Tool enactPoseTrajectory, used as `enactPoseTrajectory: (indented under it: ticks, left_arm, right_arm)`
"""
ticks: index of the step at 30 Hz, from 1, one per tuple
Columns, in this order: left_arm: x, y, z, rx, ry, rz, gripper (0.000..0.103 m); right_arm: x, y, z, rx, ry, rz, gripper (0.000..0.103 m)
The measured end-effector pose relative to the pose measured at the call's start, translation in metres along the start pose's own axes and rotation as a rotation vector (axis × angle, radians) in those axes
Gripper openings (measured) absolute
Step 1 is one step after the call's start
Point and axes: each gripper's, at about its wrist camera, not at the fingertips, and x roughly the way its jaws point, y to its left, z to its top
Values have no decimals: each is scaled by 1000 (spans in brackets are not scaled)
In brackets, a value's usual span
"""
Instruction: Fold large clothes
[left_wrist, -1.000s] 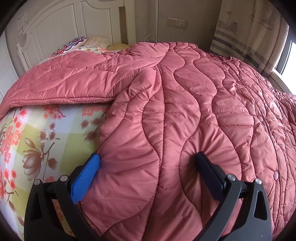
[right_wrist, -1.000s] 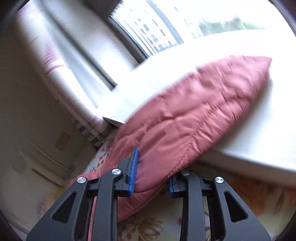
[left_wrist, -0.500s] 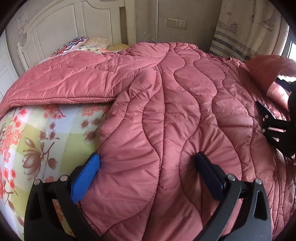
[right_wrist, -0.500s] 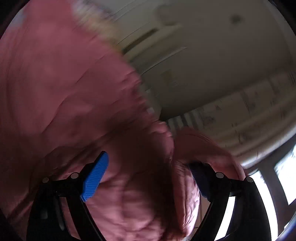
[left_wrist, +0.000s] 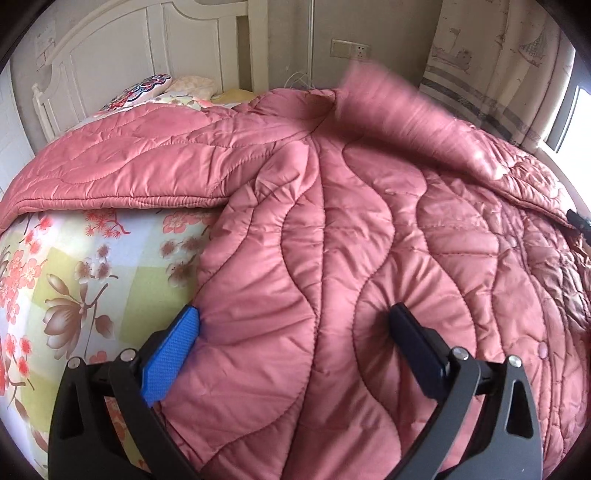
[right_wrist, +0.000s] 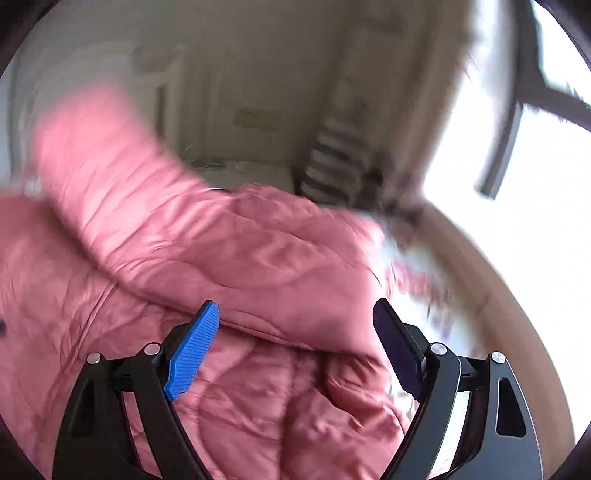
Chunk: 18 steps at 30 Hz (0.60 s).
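A large pink quilted coat (left_wrist: 351, 229) lies spread over a bed. One sleeve (left_wrist: 110, 173) stretches to the left. The other sleeve (left_wrist: 399, 107) lies flung across the coat's top, blurred with motion. My left gripper (left_wrist: 295, 332) is open, its fingers pressed down on the coat's near part. My right gripper (right_wrist: 295, 328) is open and empty, just above the coat's right side, with the flung sleeve (right_wrist: 221, 236) in front of it. That view is blurred.
A floral bedsheet (left_wrist: 74, 280) shows at the left. Pillows (left_wrist: 147, 88) and a white headboard (left_wrist: 110, 48) are at the back. A curtain (left_wrist: 491, 62) and a bright window (right_wrist: 535, 184) are at the right, with a wall socket (left_wrist: 349, 48) behind.
My right gripper swung the sleeve from the windowsill side up over the coat and opened, letting it go. The sleeve now lies across the coat. My left gripper has not moved.
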Motion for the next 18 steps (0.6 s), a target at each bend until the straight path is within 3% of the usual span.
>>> enactPoseTrajectory:
  ticks: [4, 7, 9, 12, 15, 17, 18]
  left_arm:
    - [-18, -15, 6, 3, -56, -76, 101]
    - [-24, -36, 34, 13, -94, -118, 101]
    - [-19, -45, 57, -2, -111, -121, 101]
    - [19, -50, 105, -82, -63, -155, 101]
    - [55, -54, 131, -113, -35, -110, 86]
    - [79, -58, 140, -137, 3, -77, 62]
    - [86, -59, 141, -141, 8, -87, 57]
  right_arm:
    - [28, -48, -10, 287, 53, 127, 79]
    - [36, -75, -19, 475, 52, 185, 79]
    - [37, -81, -21, 519, 39, 191, 79]
    - [33, -76, -20, 489, 29, 179, 79]
    - [27, -69, -20, 460, 35, 172, 79]
    - [32, -73, -21, 468, 37, 176, 79]
    - [35, -74, -21, 472, 38, 177, 79]
